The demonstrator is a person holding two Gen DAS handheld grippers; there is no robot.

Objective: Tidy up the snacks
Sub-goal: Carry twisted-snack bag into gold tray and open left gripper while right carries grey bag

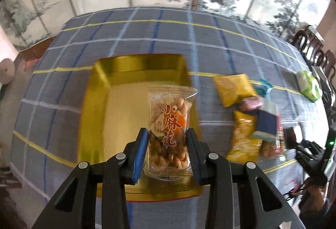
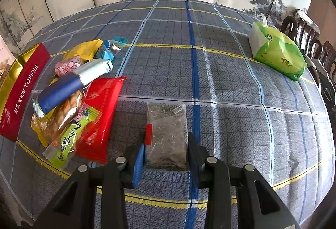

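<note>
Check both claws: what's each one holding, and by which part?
Left claw grips the clear twist-snack packet by the side edges of its lower half, above the gold box. Right claw grips the clear dark-flecked packet by its lower side edges.

- Clear twist-snack packet (image 1: 168, 132), upright, frame centre, over the open gold box (image 1: 100, 107).
- Clear dark-filled packet (image 2: 167, 136), lower centre.
- Mixed snack pile (image 2: 79, 100), left.

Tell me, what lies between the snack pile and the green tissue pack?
Only bare checked tablecloth lies between the snack pile and the tissue pack, seen in the right wrist view.
</note>
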